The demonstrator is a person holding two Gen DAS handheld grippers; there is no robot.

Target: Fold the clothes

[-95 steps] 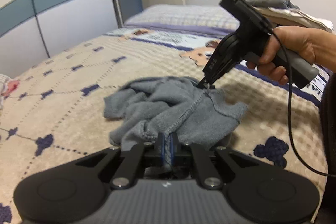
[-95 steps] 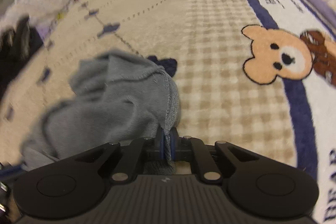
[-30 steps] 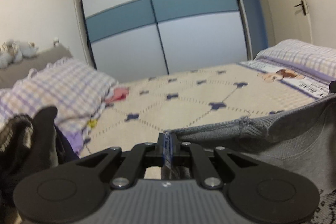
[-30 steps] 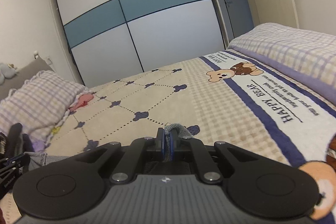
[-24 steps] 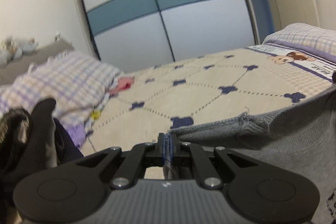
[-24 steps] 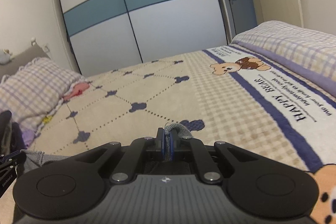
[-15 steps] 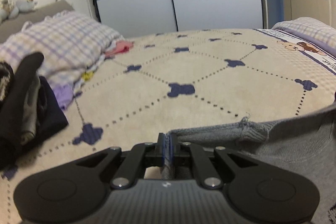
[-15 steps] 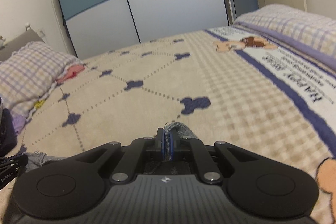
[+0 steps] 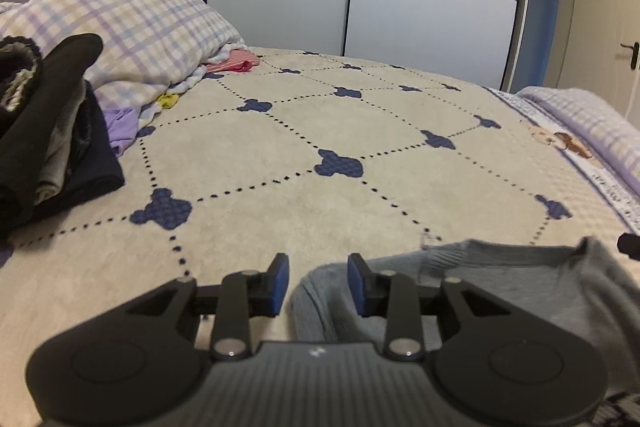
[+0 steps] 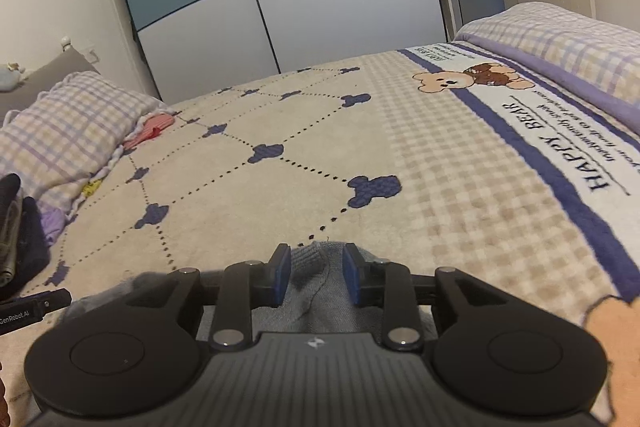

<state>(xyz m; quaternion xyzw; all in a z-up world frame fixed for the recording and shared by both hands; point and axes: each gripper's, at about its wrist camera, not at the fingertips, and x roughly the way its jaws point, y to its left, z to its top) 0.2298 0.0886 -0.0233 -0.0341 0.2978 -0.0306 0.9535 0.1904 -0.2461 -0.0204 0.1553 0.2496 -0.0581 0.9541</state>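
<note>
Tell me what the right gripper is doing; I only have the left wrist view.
Observer: The right gripper has its jaws opening. A corner of the grey sweater lies loose between them, with the pads not pressing on it.
Operator: Anything on the bed to the right of that corner?
Observer: Only bedding: a white band of the blanket runs along that side, printed with HAPPY BEAR lettering.

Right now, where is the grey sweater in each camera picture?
Left wrist view: the grey sweater lies at lower right; one corner sits between the opening jaws.
Right wrist view: the sweater is bottom centre, bunched between the opening jaws.
Shared landmark: the pink cloth beside the checked pillow.
</note>
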